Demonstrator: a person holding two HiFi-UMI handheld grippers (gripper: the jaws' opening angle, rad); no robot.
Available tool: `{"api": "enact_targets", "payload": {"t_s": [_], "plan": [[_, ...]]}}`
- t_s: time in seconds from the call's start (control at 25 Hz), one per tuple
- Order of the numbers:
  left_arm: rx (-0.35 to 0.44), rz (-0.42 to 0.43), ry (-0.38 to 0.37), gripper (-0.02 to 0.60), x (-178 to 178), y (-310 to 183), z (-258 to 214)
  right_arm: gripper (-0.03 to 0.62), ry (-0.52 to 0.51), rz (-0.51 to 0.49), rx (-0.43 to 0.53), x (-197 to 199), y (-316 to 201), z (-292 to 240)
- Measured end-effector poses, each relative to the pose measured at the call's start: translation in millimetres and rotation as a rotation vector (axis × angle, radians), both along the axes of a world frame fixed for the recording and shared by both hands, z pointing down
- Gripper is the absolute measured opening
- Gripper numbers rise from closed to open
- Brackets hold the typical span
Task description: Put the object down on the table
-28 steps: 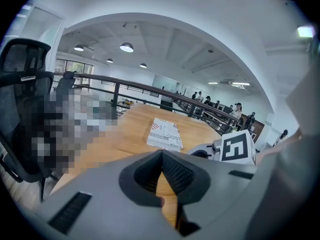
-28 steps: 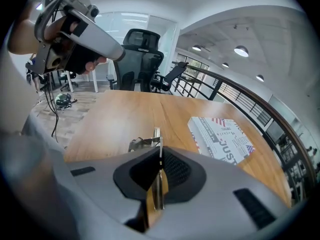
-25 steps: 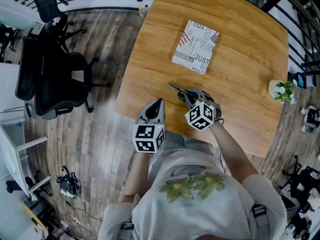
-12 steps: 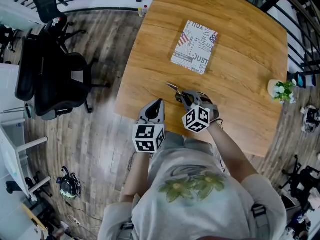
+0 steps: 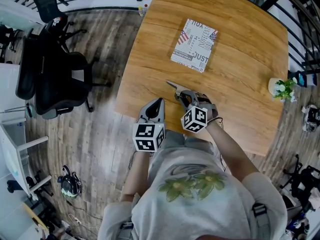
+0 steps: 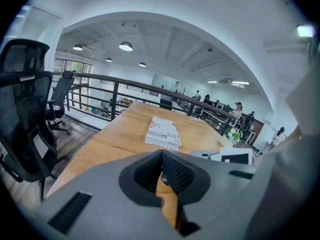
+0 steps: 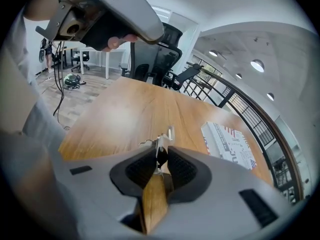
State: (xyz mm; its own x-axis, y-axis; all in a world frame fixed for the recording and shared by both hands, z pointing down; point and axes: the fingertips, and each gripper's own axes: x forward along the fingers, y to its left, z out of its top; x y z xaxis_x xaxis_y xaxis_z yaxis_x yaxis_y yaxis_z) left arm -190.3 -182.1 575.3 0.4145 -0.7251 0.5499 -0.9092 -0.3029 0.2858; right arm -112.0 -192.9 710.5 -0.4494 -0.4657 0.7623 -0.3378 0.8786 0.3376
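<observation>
At the lower centre of the head view, the right gripper's (image 5: 180,94) fingers have just been opening, released around a small metal tool (image 5: 172,85) seemingly resting on the table (image 5: 240,59), with only withdrawal left; the left gripper's (image 5: 159,102) fingers are clenched and empty.

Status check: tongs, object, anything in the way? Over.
Left tongs shut, empty. Right tongs just opening, small metal object between them, over the table; touchdown unclear. Printed book lies farther along, apart.
</observation>
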Motion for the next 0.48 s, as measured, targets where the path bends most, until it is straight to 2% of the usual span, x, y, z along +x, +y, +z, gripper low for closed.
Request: {"api": "enact_targets", "payload": {"t_s": [0.48], "plan": [[-0.003,-0.004,-0.011,0.012,2.4,4.9,0.0,0.097,0.020,-0.034,-0.004,-1.5,5.3,8.0]]}}
